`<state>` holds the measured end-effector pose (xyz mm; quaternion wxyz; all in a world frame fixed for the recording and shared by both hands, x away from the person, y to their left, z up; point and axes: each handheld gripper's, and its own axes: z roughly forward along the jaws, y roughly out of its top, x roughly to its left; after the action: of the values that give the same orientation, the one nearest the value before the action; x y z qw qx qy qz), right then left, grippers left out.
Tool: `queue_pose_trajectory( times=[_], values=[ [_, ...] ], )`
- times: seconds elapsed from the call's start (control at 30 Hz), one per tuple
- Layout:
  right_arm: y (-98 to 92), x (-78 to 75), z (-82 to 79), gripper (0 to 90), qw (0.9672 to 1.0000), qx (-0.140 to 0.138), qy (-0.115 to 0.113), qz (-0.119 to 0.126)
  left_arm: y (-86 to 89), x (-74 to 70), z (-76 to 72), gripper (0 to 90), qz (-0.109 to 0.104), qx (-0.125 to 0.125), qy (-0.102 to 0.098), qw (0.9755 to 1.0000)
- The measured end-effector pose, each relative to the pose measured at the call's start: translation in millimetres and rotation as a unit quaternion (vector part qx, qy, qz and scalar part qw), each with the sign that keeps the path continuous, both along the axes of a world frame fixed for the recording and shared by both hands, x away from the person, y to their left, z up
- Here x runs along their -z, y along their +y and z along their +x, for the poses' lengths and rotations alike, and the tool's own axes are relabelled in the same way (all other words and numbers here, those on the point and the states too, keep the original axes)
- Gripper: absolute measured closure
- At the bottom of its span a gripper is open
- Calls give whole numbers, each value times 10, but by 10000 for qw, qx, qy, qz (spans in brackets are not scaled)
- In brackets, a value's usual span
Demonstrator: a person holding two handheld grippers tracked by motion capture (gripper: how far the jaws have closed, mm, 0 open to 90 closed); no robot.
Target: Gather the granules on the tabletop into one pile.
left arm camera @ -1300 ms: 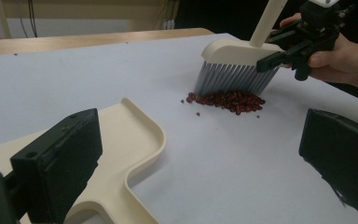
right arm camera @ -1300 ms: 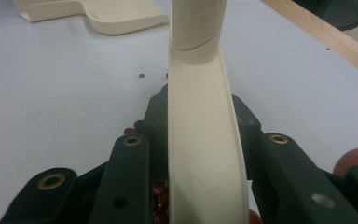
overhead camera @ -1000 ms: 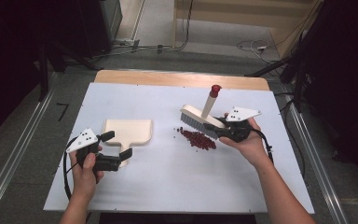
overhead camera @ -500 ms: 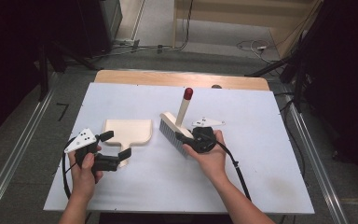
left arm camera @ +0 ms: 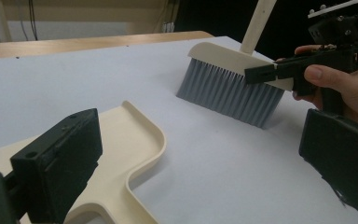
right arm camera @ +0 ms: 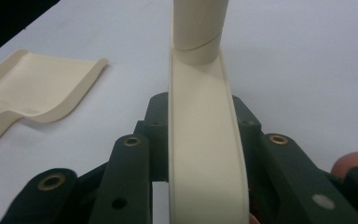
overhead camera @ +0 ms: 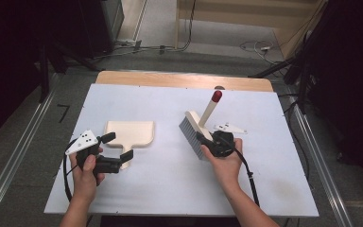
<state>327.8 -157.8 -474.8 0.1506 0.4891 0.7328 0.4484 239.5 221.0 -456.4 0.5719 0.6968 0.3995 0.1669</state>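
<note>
A cream brush [overhead camera: 191,127] with grey bristles and a red-tipped handle [overhead camera: 216,96] hangs tilted over the middle of the white table [overhead camera: 170,184]. My right gripper [overhead camera: 207,140] is shut on the back of its head, a jaw on each side of the cream spine [right arm camera: 200,177]. The right gripper [right arm camera: 200,109] points towards the cream dustpan [right arm camera: 42,88]. That dustpan [overhead camera: 130,133] lies flat at the left. My left gripper [overhead camera: 119,146] stands open around its handle. In the left gripper view the left gripper [left arm camera: 200,135] has its jaws wide apart, one by the dustpan [left arm camera: 130,135], with the brush [left arm camera: 228,88] beyond.
A wooden strip [overhead camera: 184,80] runs along the table's far edge. Metal rails [overhead camera: 19,156] flank both sides. Cables lie on the floor [overhead camera: 217,42] beyond, and a cable trails from each gripper towards the near edge.
My right gripper has carried the brush left and down towards the dustpan, then a little back to the right. The red crumbs seen by the bristles a second ago are covered. The left gripper has stayed put.
</note>
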Motion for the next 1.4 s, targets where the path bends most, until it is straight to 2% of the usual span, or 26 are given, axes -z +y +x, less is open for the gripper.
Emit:
queue_pose_trajectory(
  times=[0.07,0.13,0.2,0.23,0.3,0.37,0.4,0.47,0.5,0.6,0.67,0.7,0.73,0.77,0.83,0.87,1.0,1.1,1.23,1.4],
  values=[
    [-40,-6,-13,656,10000,-29,24,52,-5,2,1,0,2,3,-5,10000],
    [-83,-30,-22,656,9997,-124,30,210,-4,1,0,0,6,3,-2,10000],
    [-135,-75,-25,656,9990,-290,-81,327,1,-1,-3,0,-3,6,-5,10000],
    [-163,-105,-22,656,9983,-426,-134,378,4,-1,-5,0,-11,8,-11,10000],
    [-218,-169,-12,656,9961,-771,-288,321,13,-4,-6,0,1,4,-11,10000],
    [-283,-228,-9,656,9912,-1225,-470,158,16,-3,-4,0,-7,2,-15,10000],
    [-304,-244,-9,656,9894,-1369,-467,131,15,-1,-3,0,-20,1,-15,10000],
    [-366,-274,-8,656,9817,-1844,-478,12,12,1,-1,0,-21,3,-9,10000],
    [-393,-278,-17,656,9765,-2101,-481,-45,11,1,0,0,-17,4,-4,10000],
    [-436,-234,-70,656,9566,-2889,-364,-113,2,4,5,0,-1,3,9,10000],
    [-433,-157,-114,656,9454,-3241,-274,-203,-10,7,8,0,0,0,13,10000],
    [-429,-111,-124,656,9412,-3354,-280,-302,-14,8,8,0,-4,4,15,10000],
    [-425,-68,-126,656,9387,-3406,-346,-403,-16,8,9,0,7,7,19,10000],
    [-431,-34,-117,656,9375,-3421,-486,-406,-20,8,9,0,5,8,19,10000],
    [-442,-19,-71,656,9398,-3339,-585,-432,-23,6,7,0,23,25,13,10000],
    [-445,-13,-39,656,9394,-3308,-714,-539,-25,4,5,0,24,28,18,10000],
    [-434,-6,50,656,9368,-3337,-835,-631,-18,7,4,0,29,30,16,10000],
    [-421,-19,107,656,9368,-3328,-833,-694,-12,7,1,0,15,16,8,10000],
    [-441,-14,200,656,9400,-3258,-777,-643,-9,1,0,0,0,19,-13,10000],
    [-485,-12,288,656,9463,-3088,-764,-575,-6,-1,-1,0,-1,12,-12,10000]
  ],
)
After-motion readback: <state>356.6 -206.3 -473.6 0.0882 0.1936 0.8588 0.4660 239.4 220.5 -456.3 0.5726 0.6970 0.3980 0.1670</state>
